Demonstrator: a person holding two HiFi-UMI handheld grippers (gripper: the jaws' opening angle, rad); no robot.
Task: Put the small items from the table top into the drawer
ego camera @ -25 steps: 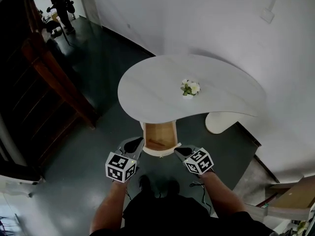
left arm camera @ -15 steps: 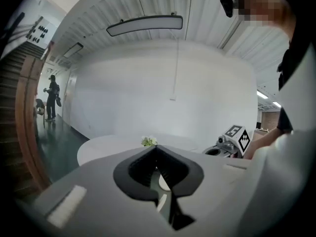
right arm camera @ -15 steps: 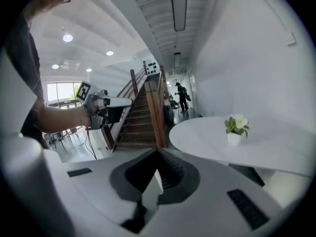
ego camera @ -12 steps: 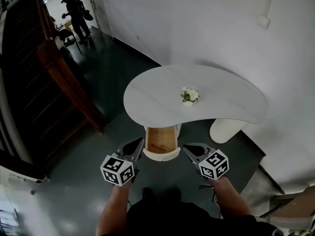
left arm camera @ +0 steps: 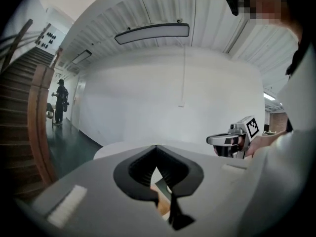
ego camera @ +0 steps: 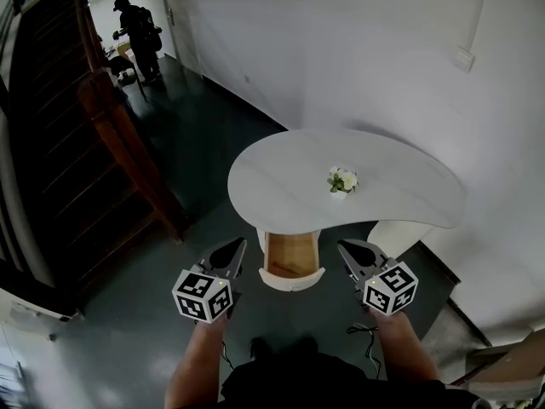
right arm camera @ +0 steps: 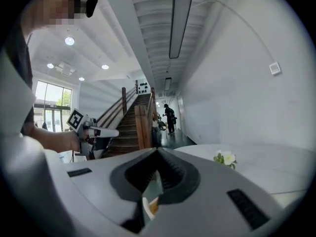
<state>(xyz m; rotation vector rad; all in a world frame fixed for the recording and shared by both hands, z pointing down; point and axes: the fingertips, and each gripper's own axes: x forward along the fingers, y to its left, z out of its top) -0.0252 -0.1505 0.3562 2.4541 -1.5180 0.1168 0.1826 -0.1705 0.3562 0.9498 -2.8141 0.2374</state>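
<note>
A white kidney-shaped table (ego camera: 281,177) carries a small pot of white flowers (ego camera: 343,181), also visible as the flower pot (right arm camera: 224,158) in the right gripper view. Below the table's front edge a drawer (ego camera: 292,281) stands pulled out, showing a bare wooden inside. My left gripper (ego camera: 232,247) hangs left of the drawer, shut and holding nothing. On the drawer's other side my right gripper (ego camera: 349,247) is likewise shut and holding nothing. Both sit nearer me than the table and touch nothing. The left gripper (left arm camera: 156,147) and right gripper (right arm camera: 158,149) show jaw tips meeting.
A wooden staircase with a heavy banister (ego camera: 119,135) runs along the left. A person (ego camera: 136,28) stands far down the dark-floored corridor. A white wall backs the table, whose pedestal (ego camera: 396,233) is at right. Cardboard (ego camera: 511,369) lies at bottom right.
The view has drawn back and swung, so table and drawer sit farther right. Both grippers have spread apart, the right one shifting rightward. The drawer stays open.
</note>
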